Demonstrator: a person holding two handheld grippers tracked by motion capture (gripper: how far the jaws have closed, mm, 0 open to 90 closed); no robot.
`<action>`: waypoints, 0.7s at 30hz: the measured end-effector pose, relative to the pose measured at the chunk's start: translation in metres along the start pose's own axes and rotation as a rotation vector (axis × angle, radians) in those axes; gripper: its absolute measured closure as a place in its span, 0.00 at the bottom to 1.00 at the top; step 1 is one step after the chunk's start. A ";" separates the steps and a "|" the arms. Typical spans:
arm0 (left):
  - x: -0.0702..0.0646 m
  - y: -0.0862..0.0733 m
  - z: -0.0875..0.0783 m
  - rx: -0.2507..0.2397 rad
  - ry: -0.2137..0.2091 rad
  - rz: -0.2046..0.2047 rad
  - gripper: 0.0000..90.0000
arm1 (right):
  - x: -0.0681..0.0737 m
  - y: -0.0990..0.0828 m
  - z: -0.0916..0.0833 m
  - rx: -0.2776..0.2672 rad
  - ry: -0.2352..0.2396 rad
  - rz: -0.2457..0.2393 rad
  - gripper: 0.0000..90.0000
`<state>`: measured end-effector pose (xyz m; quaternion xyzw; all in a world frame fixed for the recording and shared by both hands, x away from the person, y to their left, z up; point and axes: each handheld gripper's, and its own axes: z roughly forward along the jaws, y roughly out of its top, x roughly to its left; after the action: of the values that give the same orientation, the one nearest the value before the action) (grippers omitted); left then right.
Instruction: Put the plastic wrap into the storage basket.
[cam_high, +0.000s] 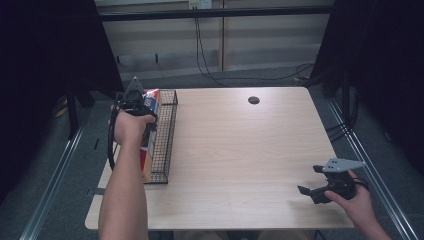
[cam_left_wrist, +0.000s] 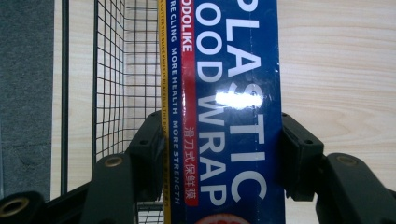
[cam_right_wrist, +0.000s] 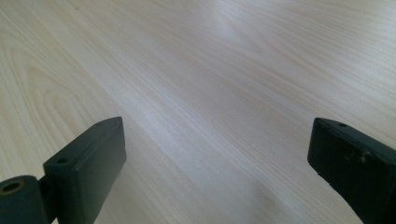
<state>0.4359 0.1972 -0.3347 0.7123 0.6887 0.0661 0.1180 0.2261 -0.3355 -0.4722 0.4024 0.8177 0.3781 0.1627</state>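
Clearly the left tool (cam_left_wrist: 223, 154) has its jaws pressed against both long sides of a blue plastic wrap box (cam_left_wrist: 224, 112), which runs up the middle of the left gripper view. In the high view the same box (cam_high: 151, 100) sits at the left of the frame, lengthwise in or just over a narrow black wire basket (cam_high: 167, 135) by the left edge of the worktop (cam_high: 240, 150); whether it rests on the basket floor I cannot tell.

My judgement is that the box is either going into the basket or coming out. Either way, it should stay parallel to the long mesh walls, so that neither end snags on the wire, and the squeeze should be kept modest, since thin card dents.

Apart from the box, the basket appears to hold nothing.

At the lower right of the high view, the right tool (cam_high: 311, 181) hangs low over bare wood, its jaws spread wide and holding nothing.
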 end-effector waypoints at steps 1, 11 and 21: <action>0.000 0.000 0.001 0.001 -0.002 0.002 0.49 | 0.000 0.000 0.000 -0.001 -0.003 -0.001 0.05; 0.009 0.002 0.004 0.001 0.005 0.000 0.49 | -0.001 -0.001 0.000 0.001 -0.005 -0.003 0.05; 0.017 0.000 0.013 0.012 0.005 -0.015 0.49 | -0.001 -0.001 0.001 0.001 -0.004 -0.008 0.05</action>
<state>0.4397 0.2134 -0.3480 0.7076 0.6948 0.0630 0.1123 0.2266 -0.3360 -0.4736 0.3997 0.8193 0.3763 0.1657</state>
